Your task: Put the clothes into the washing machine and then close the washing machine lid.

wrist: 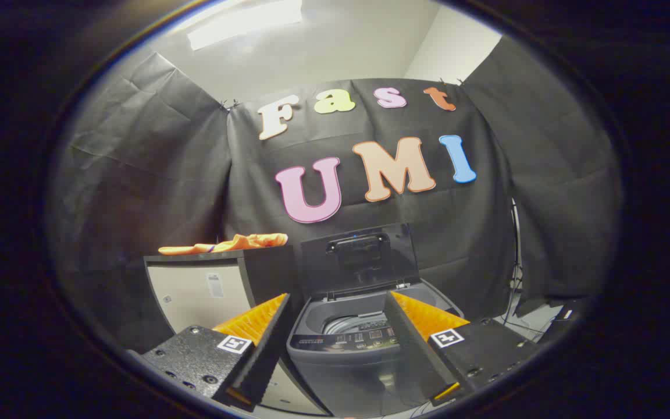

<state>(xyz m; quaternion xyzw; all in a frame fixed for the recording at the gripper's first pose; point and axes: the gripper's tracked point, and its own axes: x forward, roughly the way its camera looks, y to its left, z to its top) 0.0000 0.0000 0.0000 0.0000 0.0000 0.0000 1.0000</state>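
Note:
A small grey top-loading washing machine stands just ahead of my fingers, seen between them. Its lid is raised upright at the back and the drum opening shows below it. An orange garment lies flat on top of a pale cabinet to the left of the machine, beyond my left finger. My gripper is open, the fingers spread wide either side of the machine, with nothing held between them.
The black cloth booth wall hangs close behind the machine and cabinet. Cables and a thin stand sit on the floor to the right of the machine.

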